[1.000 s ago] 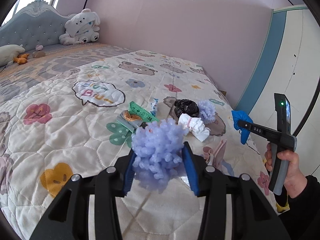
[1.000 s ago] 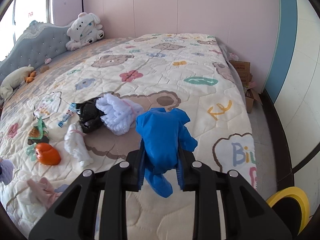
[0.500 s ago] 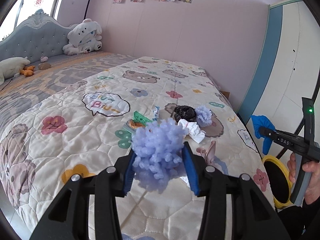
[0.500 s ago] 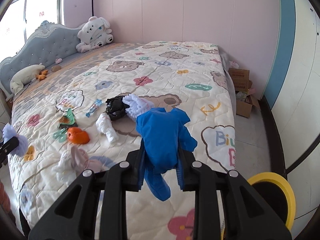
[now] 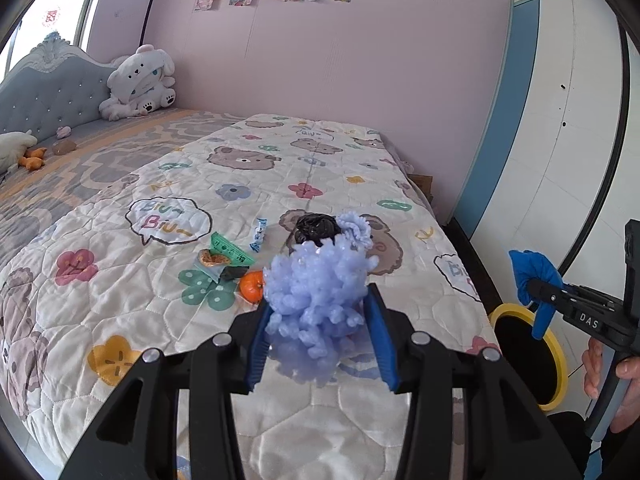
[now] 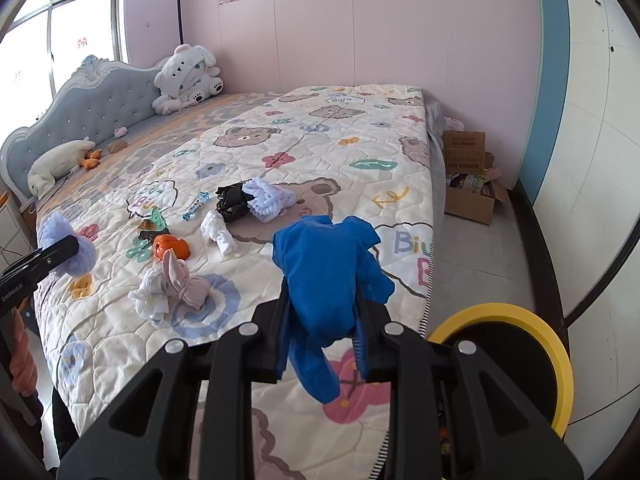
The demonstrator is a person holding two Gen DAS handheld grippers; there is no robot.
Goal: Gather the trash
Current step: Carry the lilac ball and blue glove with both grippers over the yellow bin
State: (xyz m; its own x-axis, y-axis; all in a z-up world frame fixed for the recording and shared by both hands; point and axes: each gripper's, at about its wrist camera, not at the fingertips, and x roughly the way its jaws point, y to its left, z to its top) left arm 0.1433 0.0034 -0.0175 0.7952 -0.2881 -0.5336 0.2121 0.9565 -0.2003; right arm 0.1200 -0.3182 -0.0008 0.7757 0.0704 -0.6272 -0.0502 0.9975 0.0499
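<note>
My left gripper (image 5: pixel 318 334) is shut on a fluffy lilac wad (image 5: pixel 316 296), held above the bed's near edge. My right gripper (image 6: pixel 320 334) is shut on a crumpled blue plastic piece (image 6: pixel 326 272), raised beside the bed's corner. In the left wrist view that right gripper (image 5: pixel 534 286) with its blue plastic piece (image 5: pixel 532 270) hangs over the yellow-rimmed bin (image 5: pixel 556 360). The same bin (image 6: pixel 532 344) sits on the floor at the lower right of the right wrist view. On the quilt lie a black bag (image 6: pixel 232 200), a pale fluffy wad (image 6: pixel 266 198), an orange (image 6: pixel 170 246) and wrappers (image 5: pixel 222 254).
The bed's quilt (image 6: pixel 320 152) also carries a white rolled cloth (image 6: pixel 218 232) and a pink and white bundle (image 6: pixel 176 284). Plush toys (image 6: pixel 188 78) sit by the headboard. An open cardboard box (image 6: pixel 470 184) stands on the floor by the far wall. A wardrobe (image 5: pixel 560 120) is at the right.
Both grippers have pulled back and up from the bed with their loads still held. The right one has swung from over the quilt toward the yellow bin, which has come into view.
</note>
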